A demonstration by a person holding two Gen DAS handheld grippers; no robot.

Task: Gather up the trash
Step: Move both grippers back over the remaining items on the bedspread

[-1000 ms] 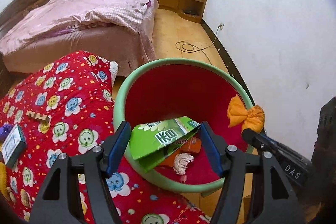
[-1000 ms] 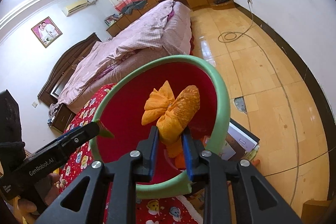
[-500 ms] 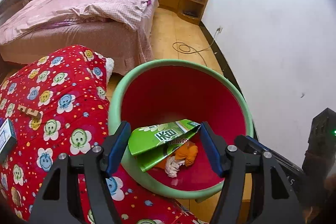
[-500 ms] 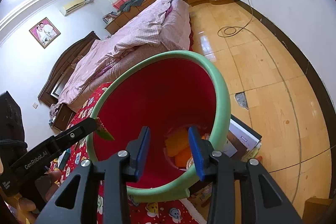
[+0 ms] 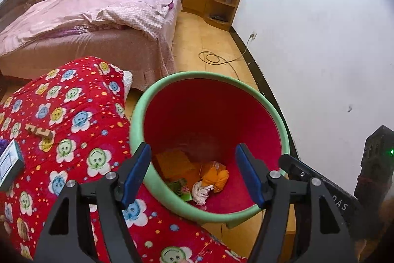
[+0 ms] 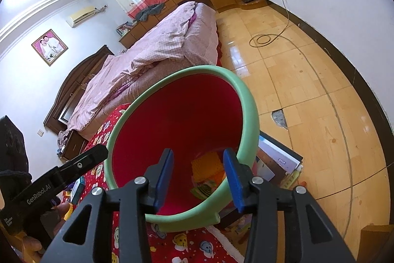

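A red bin with a green rim (image 5: 187, 77) stands beside the red flowered blanket (image 5: 73, 115); it also shows in the right wrist view (image 6: 248, 100). Inside lie an orange wad (image 5: 216, 178), a white crumpled tissue (image 5: 200, 192), a green carton (image 5: 181, 187) and an orange sponge (image 5: 176, 160). My left gripper (image 5: 193, 171) is open and empty over the bin's near rim. My right gripper (image 6: 198, 180) is open and empty over the bin mouth; the orange sponge (image 6: 205, 164) shows between its fingers.
On the blanket lie a small box (image 5: 9, 164) and a wooden puzzle piece (image 5: 39, 131). A pink bed (image 5: 86, 24) stands behind. A cable (image 5: 216, 57) lies on the wooden floor by the white wall. Books (image 6: 275, 159) lie beside the bin.
The green carton has dropped from my left gripper into the bin. My right gripper opened earlier and the orange wad fell in; both grippers now hang open.
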